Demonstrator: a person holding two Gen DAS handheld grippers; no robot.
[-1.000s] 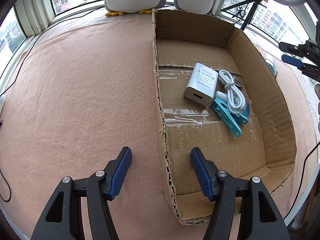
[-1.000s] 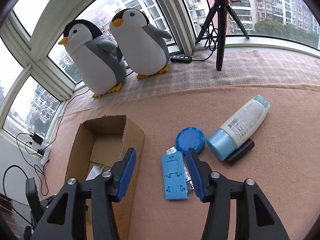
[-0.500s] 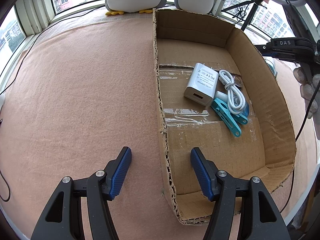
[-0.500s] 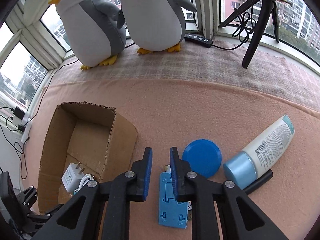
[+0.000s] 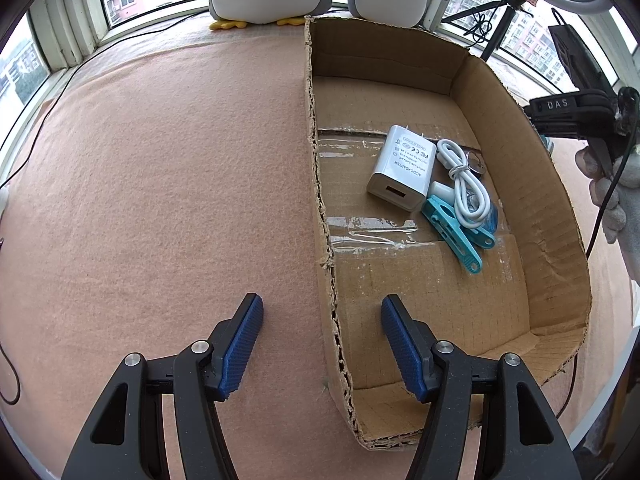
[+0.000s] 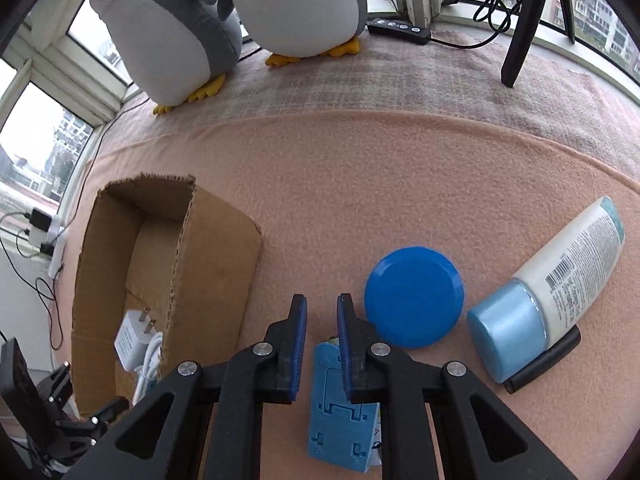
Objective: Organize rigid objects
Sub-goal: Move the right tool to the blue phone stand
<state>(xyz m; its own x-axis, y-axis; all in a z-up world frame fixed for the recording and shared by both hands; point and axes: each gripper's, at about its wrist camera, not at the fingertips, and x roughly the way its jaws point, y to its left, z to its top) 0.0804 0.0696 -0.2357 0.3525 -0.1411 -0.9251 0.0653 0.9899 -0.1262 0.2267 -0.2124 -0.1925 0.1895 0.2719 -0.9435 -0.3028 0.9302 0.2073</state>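
Right gripper nearly closed, a narrow gap between the pads, nothing clamped, poised over the top end of the blue stand lying flat just right of the box. Blue lid farther right of the box, touching nothing; bottle beyond it, on its side. Left gripper wide open, empty, straddling the box's near wall. Inside the box: charger, white cable, teal clips.
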